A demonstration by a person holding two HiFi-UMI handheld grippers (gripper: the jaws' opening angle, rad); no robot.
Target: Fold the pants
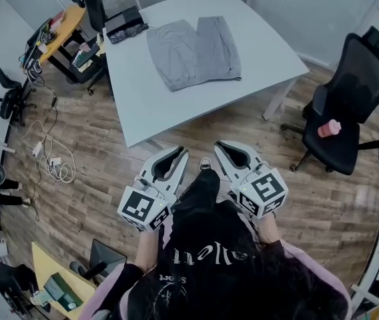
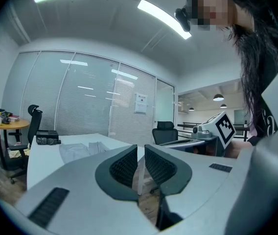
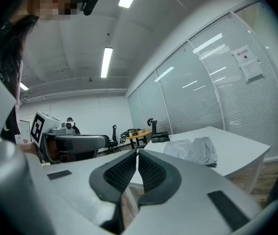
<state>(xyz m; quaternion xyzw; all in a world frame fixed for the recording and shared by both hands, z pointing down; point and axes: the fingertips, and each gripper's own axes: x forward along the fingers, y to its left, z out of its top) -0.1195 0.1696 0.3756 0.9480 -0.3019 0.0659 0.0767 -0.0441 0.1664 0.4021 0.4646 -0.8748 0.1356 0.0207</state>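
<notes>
Grey pants [image 1: 193, 51] lie spread flat on the white table [image 1: 156, 112], legs side by side. Both grippers hover over the wooden floor, short of the table's near edge, pointing toward it. My left gripper [image 1: 181, 153] is shut with only a thin slit between its fingers and nothing in them. My right gripper [image 1: 219, 145] is shut and empty too. In the left gripper view, the left gripper [image 2: 140, 148] faces the table with the pants [image 2: 78, 151] far off to the left. In the right gripper view, the pants [image 3: 193, 150] lie beyond the right gripper [image 3: 137, 154], to the right.
A dark folded bundle [image 1: 126, 27] sits on the table's far left corner. A black office chair [image 1: 349, 99] with a pink object [image 1: 329, 128] on its seat stands to the right. A cluttered round side table [image 1: 59, 32] and floor cables [image 1: 49, 159] are on the left.
</notes>
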